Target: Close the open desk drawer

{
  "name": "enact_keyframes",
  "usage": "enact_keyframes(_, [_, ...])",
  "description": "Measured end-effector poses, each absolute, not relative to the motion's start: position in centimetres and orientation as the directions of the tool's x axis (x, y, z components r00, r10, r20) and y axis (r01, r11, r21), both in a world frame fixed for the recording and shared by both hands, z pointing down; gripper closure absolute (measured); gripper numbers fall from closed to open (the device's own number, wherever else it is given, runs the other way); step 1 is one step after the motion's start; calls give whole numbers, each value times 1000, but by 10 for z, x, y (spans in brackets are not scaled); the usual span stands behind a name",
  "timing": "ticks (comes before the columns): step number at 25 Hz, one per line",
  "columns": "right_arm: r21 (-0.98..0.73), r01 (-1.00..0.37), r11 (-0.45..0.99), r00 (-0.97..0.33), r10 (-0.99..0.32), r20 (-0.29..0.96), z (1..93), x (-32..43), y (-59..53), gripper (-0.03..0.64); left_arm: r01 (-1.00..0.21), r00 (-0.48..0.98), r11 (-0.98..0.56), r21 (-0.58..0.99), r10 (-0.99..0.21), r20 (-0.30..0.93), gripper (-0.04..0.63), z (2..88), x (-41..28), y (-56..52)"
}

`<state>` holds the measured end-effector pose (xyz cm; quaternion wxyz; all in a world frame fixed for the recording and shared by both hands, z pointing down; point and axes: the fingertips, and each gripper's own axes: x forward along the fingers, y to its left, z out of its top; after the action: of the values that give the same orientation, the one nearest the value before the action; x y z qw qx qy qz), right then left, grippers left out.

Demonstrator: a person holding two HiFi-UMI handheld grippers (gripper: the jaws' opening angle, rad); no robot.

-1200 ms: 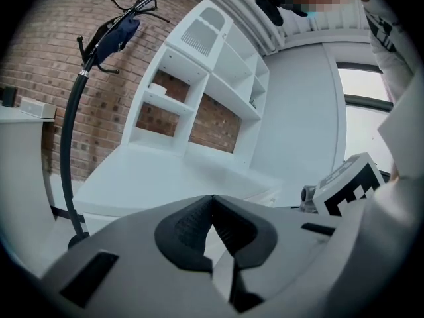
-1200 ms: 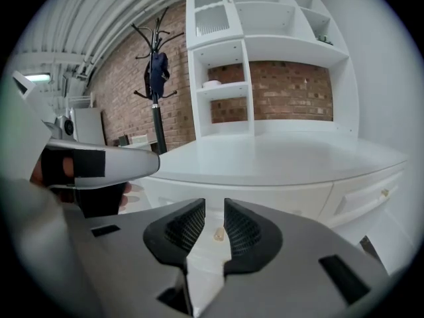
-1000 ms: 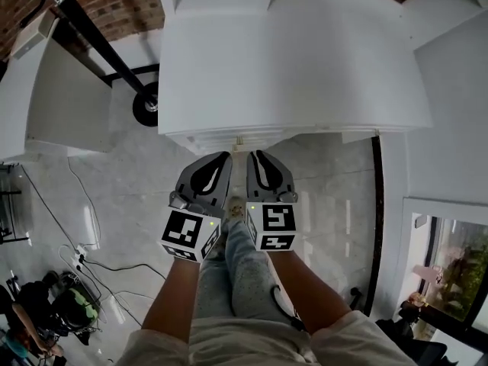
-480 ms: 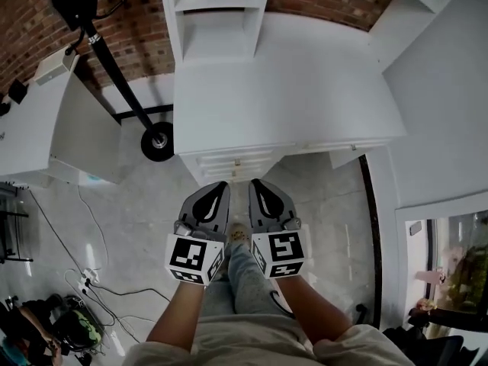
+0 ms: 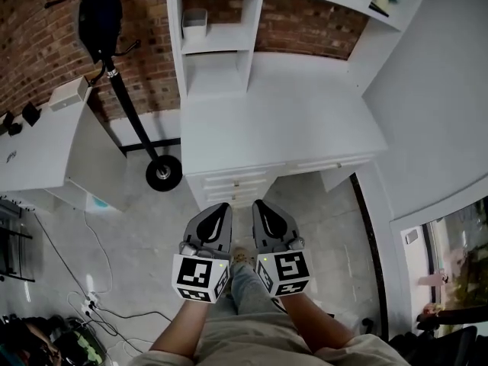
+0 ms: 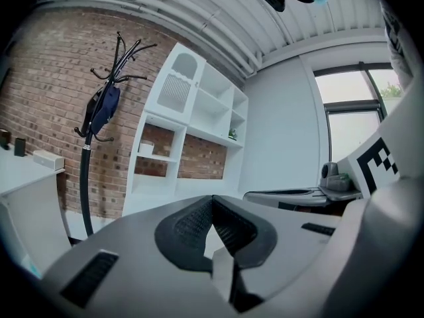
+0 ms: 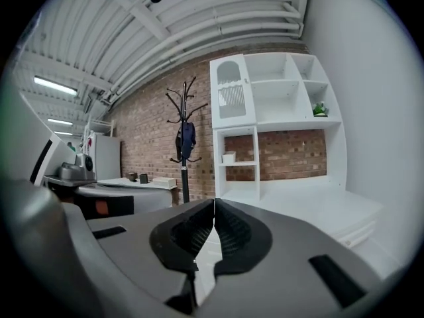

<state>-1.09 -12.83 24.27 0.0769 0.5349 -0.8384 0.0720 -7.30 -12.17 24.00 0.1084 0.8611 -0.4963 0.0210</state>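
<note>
A white desk (image 5: 282, 120) with a shelf unit stands against the brick wall. Its drawer stack (image 5: 235, 181) shows at the front edge, and the drawer fronts look about flush with each other. My left gripper (image 5: 223, 207) and right gripper (image 5: 258, 203) hover side by side over the floor, a short way in front of the drawers and touching nothing. Both point toward the desk. In the left gripper view the left gripper (image 6: 212, 197) has its jaws together with nothing between them. The right gripper (image 7: 214, 201) is shut and empty in its own view too.
A black coat stand (image 5: 107, 21) with a dark garment rises left of the desk, its round base (image 5: 163, 172) on the floor. Another white desk (image 5: 46, 143) stands further left. Cables (image 5: 91, 296) trail over the floor at lower left. A white wall (image 5: 435, 113) runs along the right.
Both grippers have drawn back from the desk front and risen. The head view now takes in the shelves and more of the brick wall.
</note>
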Motion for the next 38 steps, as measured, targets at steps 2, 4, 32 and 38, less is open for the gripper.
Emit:
enact_keyframes(2, [-33, -910, 413, -411, -890, 196, 231, -9, -116, 584, -859, 506, -483, 171, -851, 138, 578, 229, -72, -110])
enact_keyframes(4, [-37, -912, 408, -408, -894, 186, 221, -8, -104, 584, -859, 506, -484, 167, -852, 133, 578, 221, -71, -99])
enact_keyframes(32, [48, -825, 563, -555, -823, 123, 170, 26, -8, 586, -877, 473, -462, 132, -879, 63, 578, 167, -15, -4])
enact_keyframes(38, [27, -829, 558, -555, -828, 83, 162, 38, -14, 586, -868, 489, -477, 138, -870, 66, 578, 170, 2, -4])
